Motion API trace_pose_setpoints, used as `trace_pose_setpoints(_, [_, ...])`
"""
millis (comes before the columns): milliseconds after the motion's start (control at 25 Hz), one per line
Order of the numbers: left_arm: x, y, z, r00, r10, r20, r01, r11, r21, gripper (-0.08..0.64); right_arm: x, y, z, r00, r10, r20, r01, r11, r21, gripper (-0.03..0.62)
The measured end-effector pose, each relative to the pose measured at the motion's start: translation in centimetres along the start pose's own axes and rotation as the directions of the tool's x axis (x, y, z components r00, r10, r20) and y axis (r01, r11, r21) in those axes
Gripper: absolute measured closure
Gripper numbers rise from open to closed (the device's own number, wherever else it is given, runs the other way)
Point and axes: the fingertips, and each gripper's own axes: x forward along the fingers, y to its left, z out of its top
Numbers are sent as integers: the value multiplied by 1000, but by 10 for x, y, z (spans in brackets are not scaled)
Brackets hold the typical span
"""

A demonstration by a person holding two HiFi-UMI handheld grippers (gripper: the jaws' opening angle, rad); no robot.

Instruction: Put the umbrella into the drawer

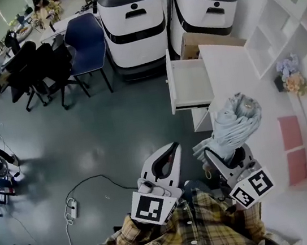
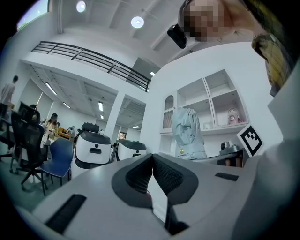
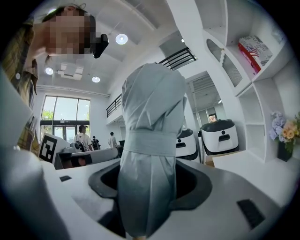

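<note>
A folded pale grey-blue umbrella [image 1: 232,123] stands between the jaws of my right gripper [image 1: 222,154], which is shut on it low on its wrapped body. In the right gripper view the umbrella [image 3: 151,136] fills the middle, upright, with its strap band just above my right gripper [image 3: 150,176]. The white drawer [image 1: 189,83] stands pulled open from the white desk [image 1: 231,67], ahead of the umbrella. To the left of the right one, my left gripper [image 1: 171,149] is shut and holds nothing. The left gripper view shows the left gripper [image 2: 151,161] with pads touching and the umbrella [image 2: 187,133] beyond.
Two white machines [image 1: 131,22] stand behind the desk, with a cardboard box [image 1: 201,40] beside them. A blue chair [image 1: 85,41] and black office chairs [image 1: 37,68] are at the back left. A power strip and cable [image 1: 72,208] lie on the floor. White shelves with flowers [image 1: 292,76] line the right.
</note>
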Motion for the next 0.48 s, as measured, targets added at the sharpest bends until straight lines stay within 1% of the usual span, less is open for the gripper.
trace_pose_setpoints(200, [-8,13,-1,1000,-6,-2,6,1000,-7,538,6,6,-6,1000,-22,-7,22,1000,11,314])
trace_pose_setpoints(360, [-5,21,-1,1000,-9,2,9,1000,-8,538,16,3,-3,1000,-15,10,14,999,33,314])
trace_pose_setpoints(480, [4,28,-5,1000,-15,-7,15,1000,-8,538,26,-4,-4,1000,-18,9,18,1000,17,314])
